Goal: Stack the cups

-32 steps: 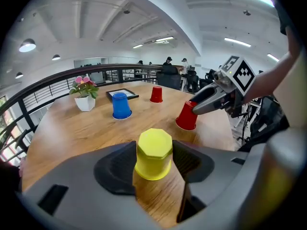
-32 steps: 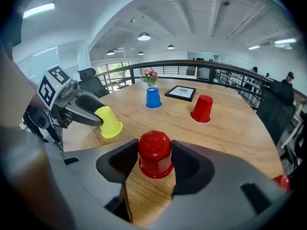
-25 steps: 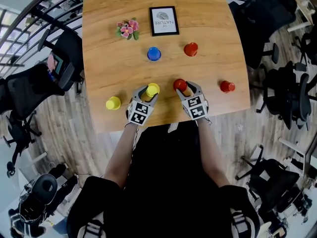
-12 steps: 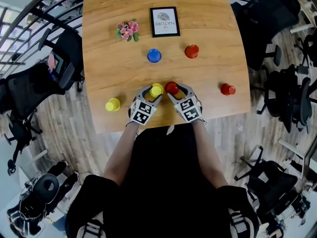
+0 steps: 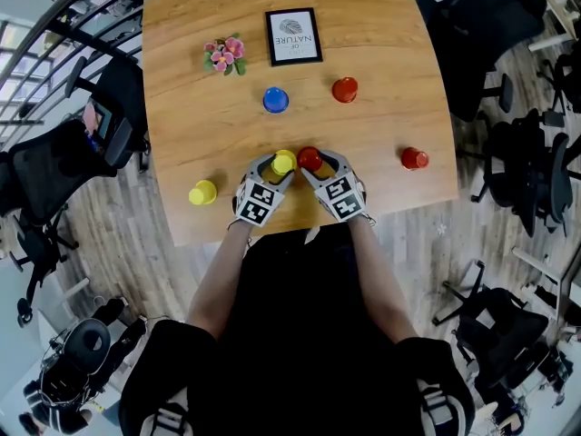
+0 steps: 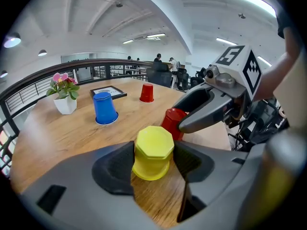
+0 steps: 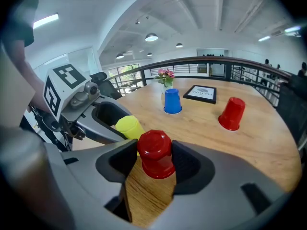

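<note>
Yellow cup (image 6: 152, 152) clamped in left gripper (image 5: 277, 165) jaws — red cup (image 7: 156, 153) clamped in right gripper (image 5: 313, 163) jaws.

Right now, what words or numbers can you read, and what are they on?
"OF NATURE": on the framed picture at the far side of the table; anything else on it is too small to read.
The two marker cubes: black-and-white square patterns only, no words.
</note>
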`<state>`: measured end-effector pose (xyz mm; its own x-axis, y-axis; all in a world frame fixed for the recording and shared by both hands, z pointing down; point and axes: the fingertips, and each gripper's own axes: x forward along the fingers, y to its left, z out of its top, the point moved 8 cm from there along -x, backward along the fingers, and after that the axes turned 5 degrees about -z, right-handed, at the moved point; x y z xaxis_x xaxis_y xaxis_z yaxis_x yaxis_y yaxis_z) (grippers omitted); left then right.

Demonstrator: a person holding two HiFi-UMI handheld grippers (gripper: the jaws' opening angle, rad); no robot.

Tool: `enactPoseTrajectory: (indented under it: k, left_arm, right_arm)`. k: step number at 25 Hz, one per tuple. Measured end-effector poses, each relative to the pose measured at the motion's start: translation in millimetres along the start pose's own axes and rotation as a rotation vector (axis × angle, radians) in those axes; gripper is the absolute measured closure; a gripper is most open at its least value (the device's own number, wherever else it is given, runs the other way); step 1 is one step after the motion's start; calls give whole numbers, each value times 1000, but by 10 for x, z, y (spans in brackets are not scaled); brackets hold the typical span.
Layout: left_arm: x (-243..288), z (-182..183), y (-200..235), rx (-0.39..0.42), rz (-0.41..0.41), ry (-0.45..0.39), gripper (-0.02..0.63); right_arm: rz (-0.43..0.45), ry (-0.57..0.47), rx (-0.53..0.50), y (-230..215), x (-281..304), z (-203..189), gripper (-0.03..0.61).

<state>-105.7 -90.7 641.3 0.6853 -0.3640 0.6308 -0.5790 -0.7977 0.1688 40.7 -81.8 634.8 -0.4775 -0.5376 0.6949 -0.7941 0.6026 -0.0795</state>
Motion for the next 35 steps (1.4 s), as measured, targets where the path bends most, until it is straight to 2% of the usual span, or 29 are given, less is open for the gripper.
enactPoseTrajectory:
  k: [4, 8, 12, 18, 21, 28, 35]
  left_arm:
    - [-10, 11, 16, 21, 22, -30, 309]
    - [-31, 67, -17, 21, 19, -43, 297]
    - [-90, 172, -39, 6, 24, -80, 293]
    - [-247, 258, 50, -142, 25, -192, 293]
    - [-342, 307, 98, -168, 55, -238, 295]
    - [-563, 346, 241, -171, 126, -267, 295]
    - [-644, 255, 311, -202, 170, -248, 295]
  right_arm:
    - [1, -7, 23, -1, -15, 38, 339]
    - [3, -43, 26, -33, -65, 144, 297]
    - [-7, -71, 9, -79, -136, 243, 291]
    - [-62, -90, 18, -290, -238, 339, 297]
    - [-97, -96, 38, -472, -266, 327, 298]
    - [-170, -112, 65, -868, -273, 324, 308]
    - [-205, -118, 64, -1146, -232, 409, 310]
